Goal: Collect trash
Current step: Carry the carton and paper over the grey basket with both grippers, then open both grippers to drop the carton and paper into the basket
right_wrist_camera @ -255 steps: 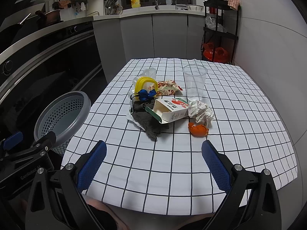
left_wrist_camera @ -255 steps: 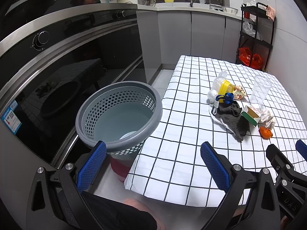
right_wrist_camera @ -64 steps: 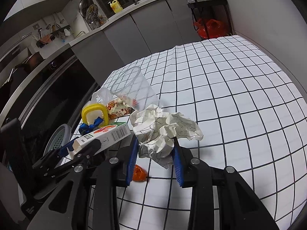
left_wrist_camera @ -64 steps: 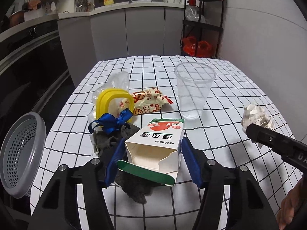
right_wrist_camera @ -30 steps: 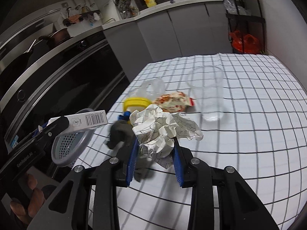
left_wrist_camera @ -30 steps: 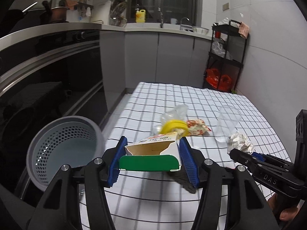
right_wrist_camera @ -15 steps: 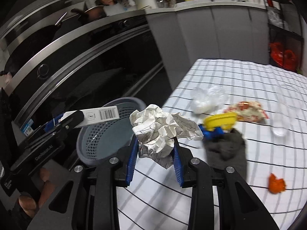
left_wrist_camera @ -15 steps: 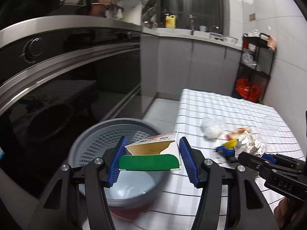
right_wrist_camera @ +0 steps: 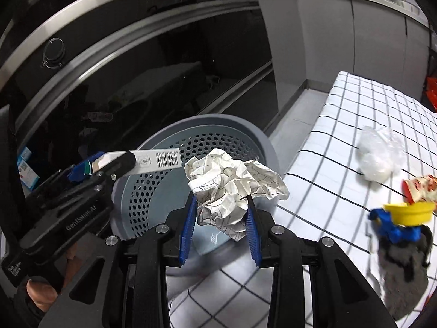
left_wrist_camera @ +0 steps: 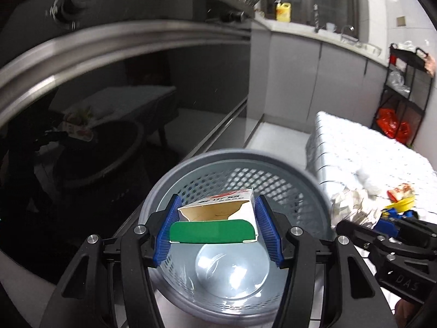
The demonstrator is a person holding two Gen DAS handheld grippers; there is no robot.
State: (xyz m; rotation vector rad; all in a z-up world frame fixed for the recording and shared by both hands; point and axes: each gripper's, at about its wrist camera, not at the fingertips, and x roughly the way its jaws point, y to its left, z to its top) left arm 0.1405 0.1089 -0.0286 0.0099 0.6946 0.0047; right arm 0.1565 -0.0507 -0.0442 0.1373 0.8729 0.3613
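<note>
My left gripper [left_wrist_camera: 217, 229] is shut on an open white carton with a green flap [left_wrist_camera: 218, 218] and holds it right above the grey perforated waste basket [left_wrist_camera: 300, 175]. The carton and left gripper also show in the right wrist view [right_wrist_camera: 153, 160]. My right gripper [right_wrist_camera: 220, 231] is shut on a crumpled paper ball [right_wrist_camera: 232, 188], held over the basket's right rim [right_wrist_camera: 262, 139] beside the table edge. The paper ball shows blurred in the left wrist view [left_wrist_camera: 352, 202].
The checked tablecloth table [right_wrist_camera: 341, 125] stands right of the basket. On it lie a clear plastic bag [right_wrist_camera: 379, 155], a red-and-white wrapper [right_wrist_camera: 420, 186], a yellow lid with blue ribbon [right_wrist_camera: 407, 210] and a grey cloth [right_wrist_camera: 401, 270]. A dark oven front [left_wrist_camera: 109, 114] lies left.
Both grippers swung further left and down towards the basket. The carton now hangs directly over the basket's opening, and the paper ball has come over the basket's rim.
</note>
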